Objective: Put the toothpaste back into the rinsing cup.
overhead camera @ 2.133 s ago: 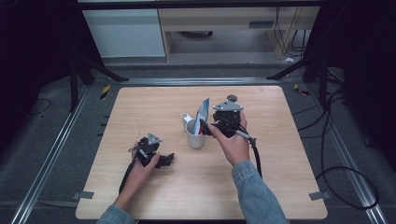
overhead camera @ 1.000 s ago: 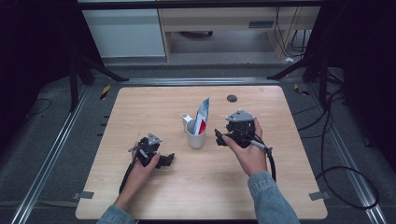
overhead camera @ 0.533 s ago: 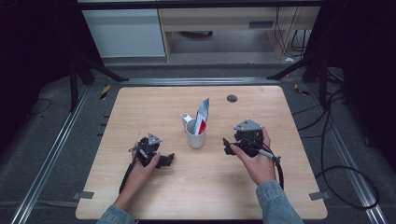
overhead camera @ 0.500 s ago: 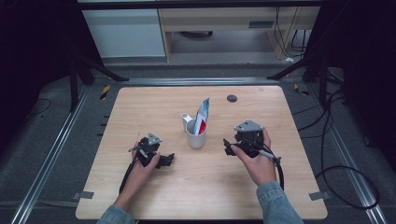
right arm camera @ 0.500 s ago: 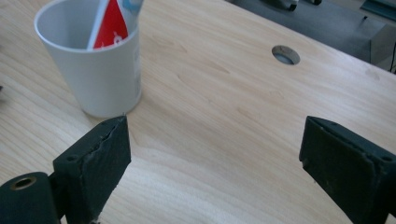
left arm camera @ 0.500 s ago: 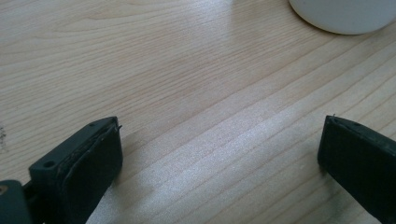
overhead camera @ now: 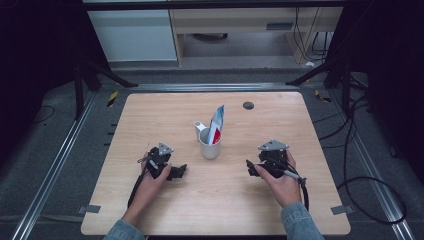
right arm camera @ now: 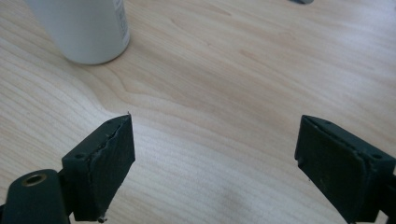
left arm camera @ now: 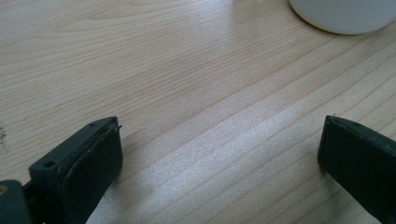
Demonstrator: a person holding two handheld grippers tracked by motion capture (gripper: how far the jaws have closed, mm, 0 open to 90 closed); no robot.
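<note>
Resting low on the wooden surface [overhead camera: 150,115], the left tongs [overhead camera: 175,172] and right tongs [overhead camera: 252,168] both gape wide with nothing between their jaws. A white cup [overhead camera: 210,145] stands upright between them, near the middle, apart from each. A blue, white and red packet [overhead camera: 217,122] stands in the cup, leaning a little; its print is perhaps too small to read.
</note>
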